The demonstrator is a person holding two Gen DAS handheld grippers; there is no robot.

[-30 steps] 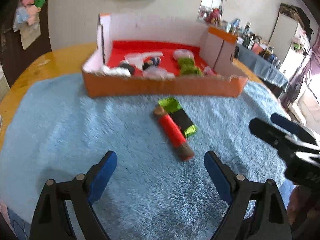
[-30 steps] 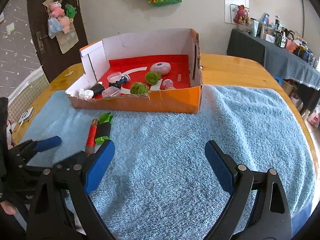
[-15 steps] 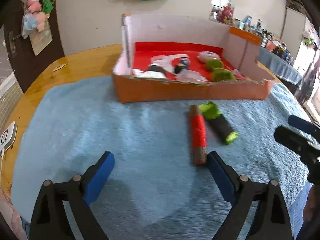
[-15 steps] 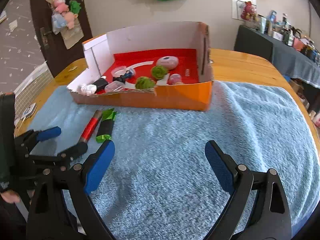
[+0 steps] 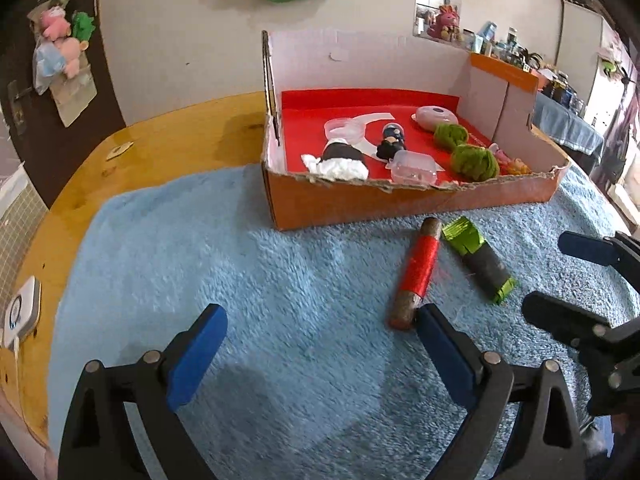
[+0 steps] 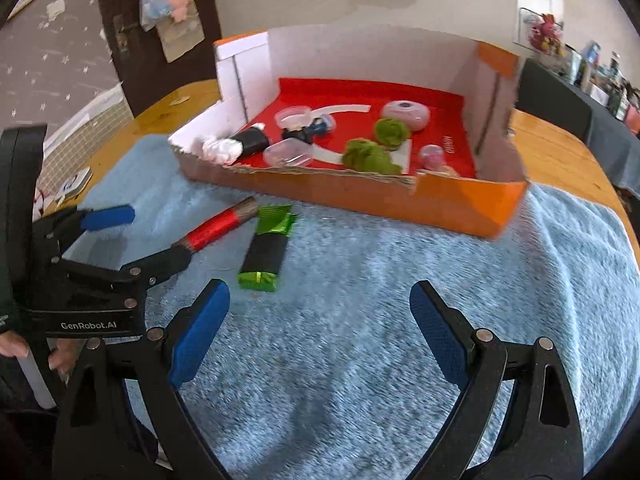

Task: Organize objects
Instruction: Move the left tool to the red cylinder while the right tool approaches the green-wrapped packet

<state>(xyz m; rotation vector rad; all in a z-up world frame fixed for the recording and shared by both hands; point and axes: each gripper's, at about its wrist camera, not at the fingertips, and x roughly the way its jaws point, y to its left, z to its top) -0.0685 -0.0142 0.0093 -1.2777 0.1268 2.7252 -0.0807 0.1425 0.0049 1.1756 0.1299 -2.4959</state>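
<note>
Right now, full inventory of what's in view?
Box: 1, orange, red floor, on towel.
Towel: 1, blue, over table.
Table: 1, wood.
Spool: 1, red thread, on towel before box.
Snack bar: 1, black and green, beside spool.
Yarn balls: 2, green, in box.
Pink case: 1, in box.
Clear containers: 2, in box.
Figurine: 1, dark, in box.
Left gripper: open.
Right gripper: open.

Both grippers are showing black plastic frames w/ silver rivets and blue pads [image 6: 198, 332]. Left gripper [image 6: 136, 236] is wearing white "GenRobot.AI" lettering; bare fingers [image 6: 60, 360] are showing beside it.
</note>
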